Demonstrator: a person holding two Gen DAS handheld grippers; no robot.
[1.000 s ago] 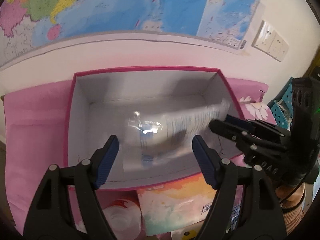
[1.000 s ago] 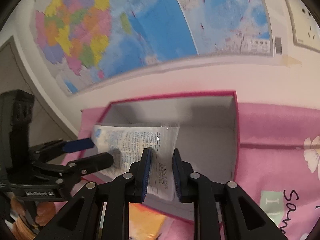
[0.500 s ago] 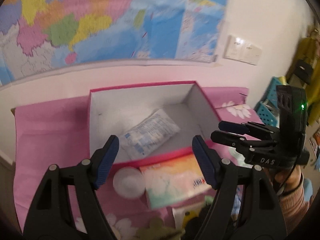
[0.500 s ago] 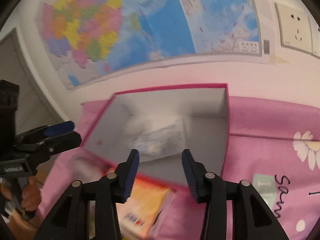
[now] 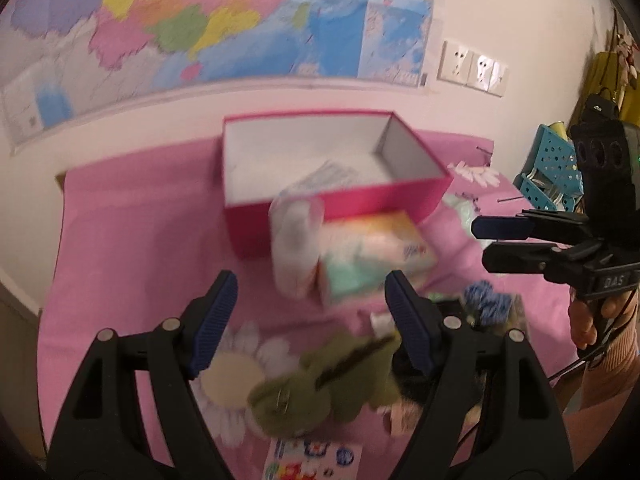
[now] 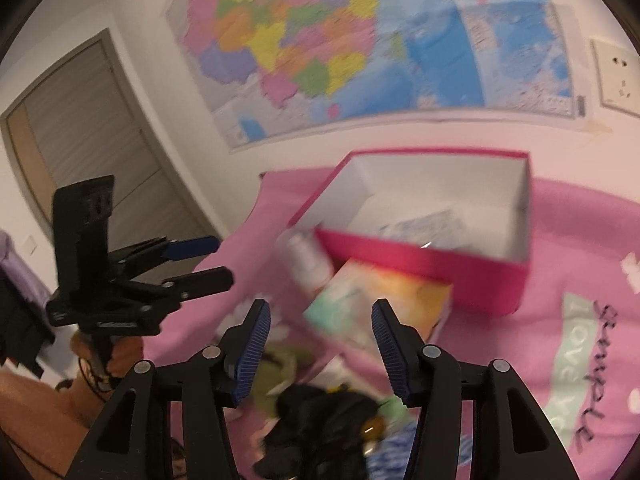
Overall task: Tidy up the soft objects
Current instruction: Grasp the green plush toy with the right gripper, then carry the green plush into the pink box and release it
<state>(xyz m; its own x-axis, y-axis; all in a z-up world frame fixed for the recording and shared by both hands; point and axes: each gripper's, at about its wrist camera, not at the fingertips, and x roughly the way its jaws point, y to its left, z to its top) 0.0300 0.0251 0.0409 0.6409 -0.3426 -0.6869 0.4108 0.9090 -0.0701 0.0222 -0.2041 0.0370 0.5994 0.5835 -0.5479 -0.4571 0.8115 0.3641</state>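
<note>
Risks first, moving left to right. The left gripper hangs over the pink cloth with its 2 blue-padded jaws wide apart and nothing between them. Just below it lies a green plush toy. A floppy toy like this could, in my judgement, slip out if pinched only by a loose edge. To the right of the toy, a white pack and a pastel tissue pack lean against the front wall of the pink box. A careless reach could push them over or shove the box back.

Furthest right, the right gripper is empty and its jaws are opening. The 2 grippers are near each other above the same pile and could collide.

The box is open-topped, hot pink outside, white inside, standing near the wall under a map. 1 printed clear pouch already lies flat on its floor. A dark tangled soft item sits beneath the right gripper; blur hides what it is.
</note>
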